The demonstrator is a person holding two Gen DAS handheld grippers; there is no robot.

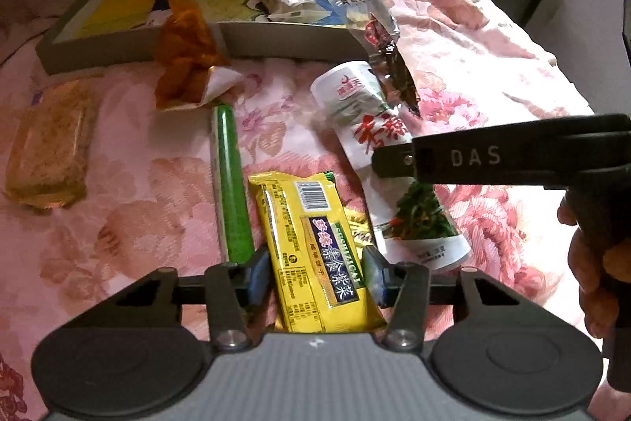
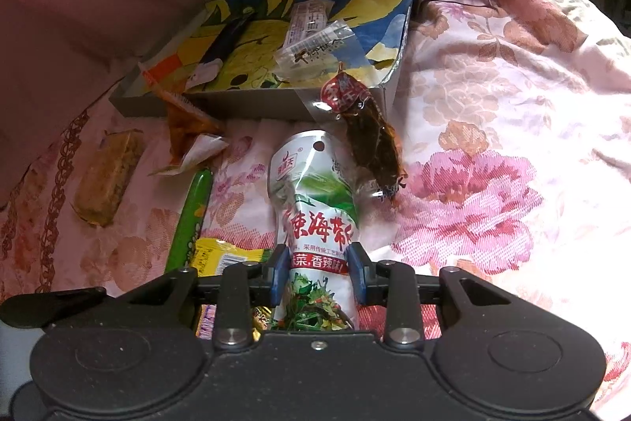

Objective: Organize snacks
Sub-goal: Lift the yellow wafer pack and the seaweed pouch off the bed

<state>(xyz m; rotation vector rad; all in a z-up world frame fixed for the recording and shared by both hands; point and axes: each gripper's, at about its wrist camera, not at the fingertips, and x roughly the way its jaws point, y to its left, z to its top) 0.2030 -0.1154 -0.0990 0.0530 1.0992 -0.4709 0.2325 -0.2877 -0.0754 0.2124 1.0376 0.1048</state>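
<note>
A: Left gripper [image 1: 315, 273] is pitched steeply down over the bed. Its jaws straddle the yellow packet [image 1: 315, 251], one blue pad [image 1: 258, 277] at each long edge. I cannot tell whether the pads press it yet; I log them as half spread, not gripping.

B: Which way does that packet run?

A: Long axis near to far, barcode end far, leaning slightly left. It lies flat on the pink flowered bedspread [image 1: 130, 184], just right of the green stick [image 1: 232, 184], which runs almost parallel to it.

B: Right side?

A: Right gripper [image 2: 315, 269] is also tilted steeply down, jaws squeezed on the waist of the white pouch [image 2: 313, 208]. From the left camera its black finger crosses over that pouch, and I see part of the hand [image 1: 599, 263] behind it.

B: Pouch direction?

A: Long axis near to far, hang-hole end far, toward the box [image 2: 252, 105]. A dark snack pack [image 2: 374, 145] lies against its far right shoulder. The box sits at the far side with two clear wrapped packs inside; an orange pack [image 1: 185, 54] leans over its near wall.
</note>
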